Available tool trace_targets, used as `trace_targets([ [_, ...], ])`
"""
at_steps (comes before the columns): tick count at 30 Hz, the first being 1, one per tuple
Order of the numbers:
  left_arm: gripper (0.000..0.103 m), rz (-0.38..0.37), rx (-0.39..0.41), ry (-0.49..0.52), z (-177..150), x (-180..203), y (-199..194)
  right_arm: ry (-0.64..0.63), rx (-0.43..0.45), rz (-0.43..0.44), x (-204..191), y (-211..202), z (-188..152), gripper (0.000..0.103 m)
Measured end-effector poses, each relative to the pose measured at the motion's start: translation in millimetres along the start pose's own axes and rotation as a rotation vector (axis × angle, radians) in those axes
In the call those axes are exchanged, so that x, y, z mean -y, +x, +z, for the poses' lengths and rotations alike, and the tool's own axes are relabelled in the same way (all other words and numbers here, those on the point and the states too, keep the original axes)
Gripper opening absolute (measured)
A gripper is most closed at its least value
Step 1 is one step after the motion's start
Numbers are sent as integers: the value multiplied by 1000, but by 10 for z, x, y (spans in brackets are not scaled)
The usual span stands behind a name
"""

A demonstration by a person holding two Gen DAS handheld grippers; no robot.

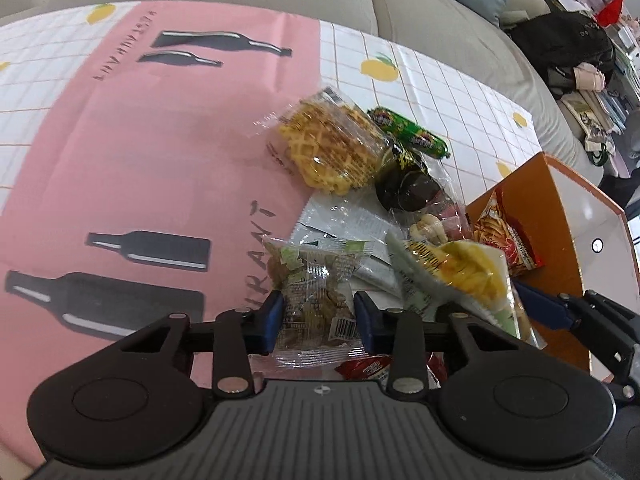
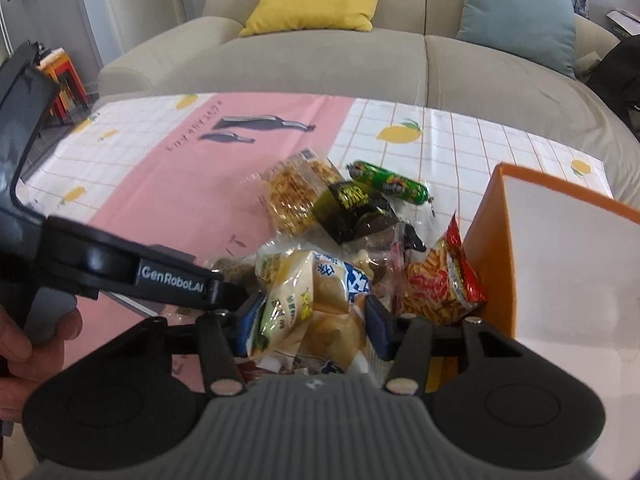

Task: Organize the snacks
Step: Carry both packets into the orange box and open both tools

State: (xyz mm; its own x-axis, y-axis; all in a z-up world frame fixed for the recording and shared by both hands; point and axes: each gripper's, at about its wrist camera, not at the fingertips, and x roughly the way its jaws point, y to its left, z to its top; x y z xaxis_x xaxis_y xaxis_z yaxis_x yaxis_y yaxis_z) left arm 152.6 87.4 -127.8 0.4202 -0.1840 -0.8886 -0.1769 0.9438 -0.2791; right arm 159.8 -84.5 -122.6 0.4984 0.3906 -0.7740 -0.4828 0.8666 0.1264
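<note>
A pile of snack packets lies on the table beside an orange box (image 1: 532, 216) (image 2: 492, 240). My left gripper (image 1: 318, 322) is shut on a clear packet of green-brown snacks (image 1: 316, 300) at the pile's near edge. My right gripper (image 2: 310, 326) is shut on a yellow-and-white packet of puffs (image 2: 316, 304), also seen in the left wrist view (image 1: 460, 276). In the pile are a clear bag of yellow lattice crisps (image 1: 328, 144) (image 2: 292, 196), a green sausage stick (image 1: 408, 132) (image 2: 388, 182), a dark packet (image 2: 352, 208) and a red packet (image 1: 504, 236) (image 2: 440, 284) against the box.
The table wears a pink cloth with bottle prints (image 1: 140, 184) over a white checked lemon cloth (image 2: 460, 148). A beige sofa (image 2: 320, 60) with a yellow and a blue cushion stands behind. The left gripper's body (image 2: 120, 272) crosses the right wrist view's left side.
</note>
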Motion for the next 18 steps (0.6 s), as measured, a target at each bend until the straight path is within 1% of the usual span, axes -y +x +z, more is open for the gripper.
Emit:
trace_targets([
  [4,42,0,27,-8,-9,-10,-169,-1,24,9,-30,-125,46,50],
  [13,42,-8,91,1,10,81,-584,33,69,78,-24,-489,212,48],
  [18,42,-34,134,43,58,283,-834,25,110,63,84,-782,324,48],
])
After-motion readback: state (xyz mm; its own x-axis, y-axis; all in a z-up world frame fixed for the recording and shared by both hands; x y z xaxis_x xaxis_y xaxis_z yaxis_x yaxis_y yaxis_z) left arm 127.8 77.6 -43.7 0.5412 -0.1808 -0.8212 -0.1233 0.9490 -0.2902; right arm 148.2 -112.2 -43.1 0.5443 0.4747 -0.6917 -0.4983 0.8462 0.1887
